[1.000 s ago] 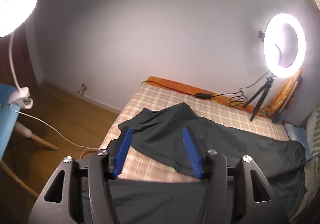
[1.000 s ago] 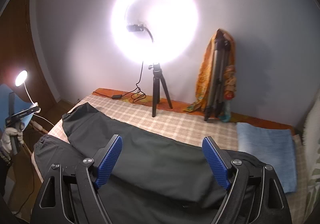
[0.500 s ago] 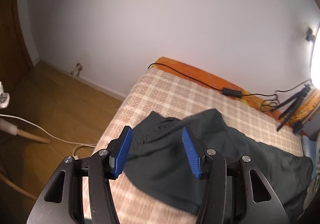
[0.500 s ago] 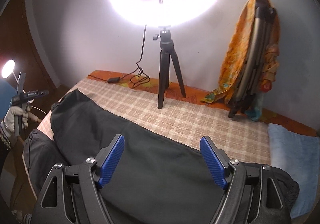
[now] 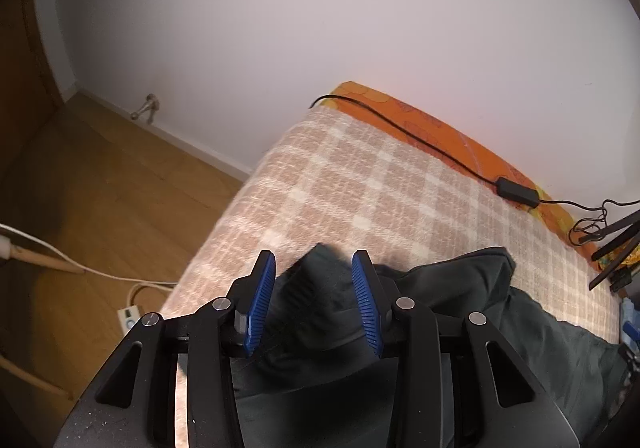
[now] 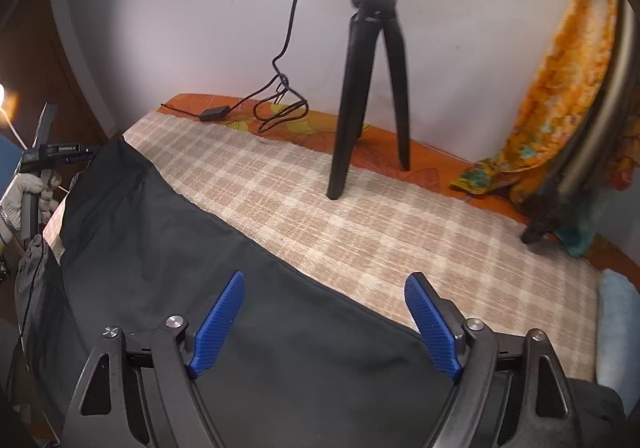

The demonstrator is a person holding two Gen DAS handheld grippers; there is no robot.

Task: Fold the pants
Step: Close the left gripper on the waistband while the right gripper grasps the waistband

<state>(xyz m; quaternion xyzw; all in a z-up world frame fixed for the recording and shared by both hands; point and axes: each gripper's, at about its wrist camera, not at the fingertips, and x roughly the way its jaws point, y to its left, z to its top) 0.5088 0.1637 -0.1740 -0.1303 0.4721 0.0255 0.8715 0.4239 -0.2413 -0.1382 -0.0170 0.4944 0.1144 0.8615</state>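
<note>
Here the bed with the beige-and-cream checked blanket (image 6: pixel 360 215) fills the middle of both views, and the dark grey fabric pants (image 6: pixel 168 248) lie across its lower left in the right wrist view, one end bunched at lower centre of the left wrist view. The left tongs (image 5: pixel 314 302) are closing around that raised corner, pads not yet pressing; best to bite deep into the fold. The right tongs (image 6: pixel 322 322) are opening wide over the pants' edge, gripping nothing; seat them low first.
</note>
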